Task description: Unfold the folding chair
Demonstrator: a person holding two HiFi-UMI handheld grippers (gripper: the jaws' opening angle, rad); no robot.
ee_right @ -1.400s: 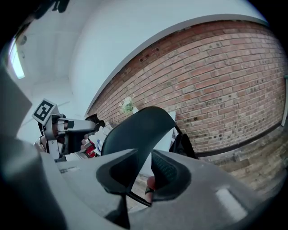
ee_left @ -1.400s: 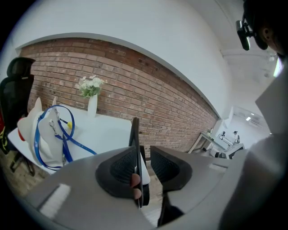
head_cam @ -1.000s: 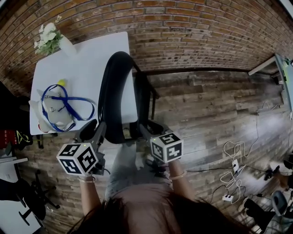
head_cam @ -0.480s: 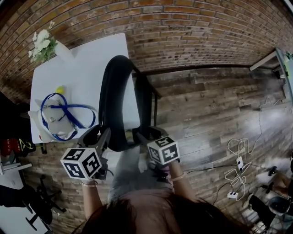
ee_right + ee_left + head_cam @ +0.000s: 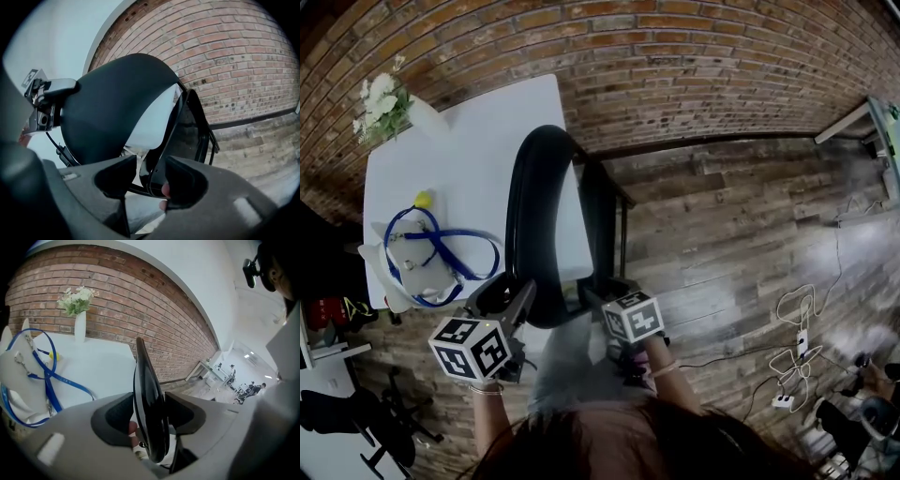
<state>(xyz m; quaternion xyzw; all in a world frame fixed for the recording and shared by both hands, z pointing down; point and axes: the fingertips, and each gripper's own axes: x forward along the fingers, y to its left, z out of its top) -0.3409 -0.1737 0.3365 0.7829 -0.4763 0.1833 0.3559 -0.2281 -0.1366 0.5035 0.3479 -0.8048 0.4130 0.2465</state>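
Folding chair (image 5: 546,216) is stood at 12 o'clock. Its back (image 5: 149,408) is between the jaws of the wide left tool (image 5: 508,292), its seat edge (image 5: 157,171) between those of the half-wide right tool (image 5: 602,292). Both tools were just being opened. A tight grip is needed before the seat is pushed down slowly.

I count one black folding chair (image 5: 534,225) in the middle. On the far left stands one white rectangular table (image 5: 478,122), bearing one white vase of flowers (image 5: 420,112), one blue lanyard (image 5: 441,248) and one small yellow round thing (image 5: 423,199).
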